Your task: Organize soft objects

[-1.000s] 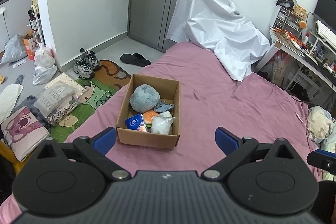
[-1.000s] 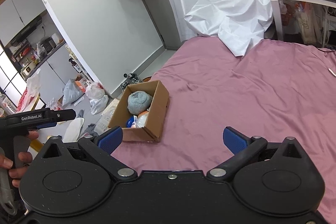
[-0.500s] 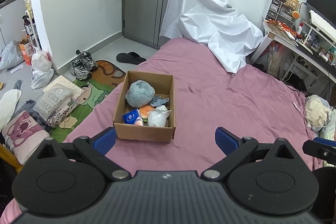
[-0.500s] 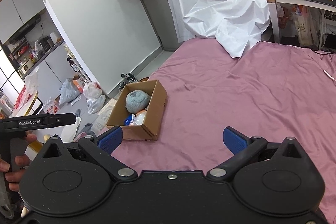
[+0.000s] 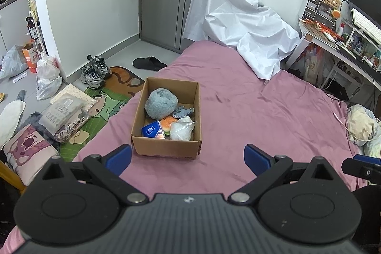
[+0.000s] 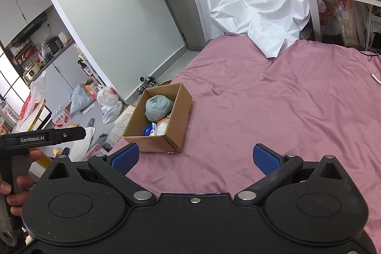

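A brown cardboard box stands on the pink bed near its left edge. Inside lie a fluffy grey-blue ball, a small grey plush, an orange burger-shaped toy, a blue tissue pack and a white bag. My left gripper is open with nothing between its fingers, hanging just short of the box's near wall. My right gripper is open too, holding nothing, to the right of the box and farther back.
A white sheet drapes over something at the bed's far end. A cluttered desk stands on the right. Shoes, bags and cushions litter the floor left of the bed. A hand holds the left gripper's handle.
Both grippers have drawn back and up a little, so the box looks smaller and farther away. Both stay open. The box and its contents have not moved.
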{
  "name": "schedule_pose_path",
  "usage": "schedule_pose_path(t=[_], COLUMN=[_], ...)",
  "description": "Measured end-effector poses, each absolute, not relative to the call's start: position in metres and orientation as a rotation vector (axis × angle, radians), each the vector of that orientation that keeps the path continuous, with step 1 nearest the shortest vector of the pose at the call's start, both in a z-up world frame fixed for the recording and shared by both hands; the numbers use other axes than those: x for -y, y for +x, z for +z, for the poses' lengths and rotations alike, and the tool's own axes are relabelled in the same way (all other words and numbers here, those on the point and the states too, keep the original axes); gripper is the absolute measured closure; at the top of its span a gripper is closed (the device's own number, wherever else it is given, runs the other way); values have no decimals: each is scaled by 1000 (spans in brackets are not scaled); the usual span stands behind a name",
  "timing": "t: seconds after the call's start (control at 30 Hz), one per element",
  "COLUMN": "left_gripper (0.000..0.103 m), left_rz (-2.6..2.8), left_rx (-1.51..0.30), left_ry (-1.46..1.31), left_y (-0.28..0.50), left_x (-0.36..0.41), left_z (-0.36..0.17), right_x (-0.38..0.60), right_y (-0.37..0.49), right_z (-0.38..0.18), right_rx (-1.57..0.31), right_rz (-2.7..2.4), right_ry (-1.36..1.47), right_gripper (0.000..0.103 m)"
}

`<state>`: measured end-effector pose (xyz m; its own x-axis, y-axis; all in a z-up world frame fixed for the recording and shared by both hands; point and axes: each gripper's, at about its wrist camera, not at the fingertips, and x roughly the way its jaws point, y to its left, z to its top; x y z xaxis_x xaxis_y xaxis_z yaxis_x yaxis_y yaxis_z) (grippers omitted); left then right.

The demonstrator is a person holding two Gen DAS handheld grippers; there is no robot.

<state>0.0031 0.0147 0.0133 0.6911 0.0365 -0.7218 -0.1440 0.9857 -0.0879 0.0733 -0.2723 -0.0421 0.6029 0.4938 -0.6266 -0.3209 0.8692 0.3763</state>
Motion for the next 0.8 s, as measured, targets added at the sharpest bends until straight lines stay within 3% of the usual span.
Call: schedule_pose_path(t=[0.8], left_gripper=[3], left_rz=[118], left_rx=[-812], left_ry=[-135], left_y=[2], left_x=[-19], left_z=[11], right_x=[267], right_y=[75], right_z=[-44], right_rx=[-823], right_rz=[490], right_ry=[218], right_gripper=[0])
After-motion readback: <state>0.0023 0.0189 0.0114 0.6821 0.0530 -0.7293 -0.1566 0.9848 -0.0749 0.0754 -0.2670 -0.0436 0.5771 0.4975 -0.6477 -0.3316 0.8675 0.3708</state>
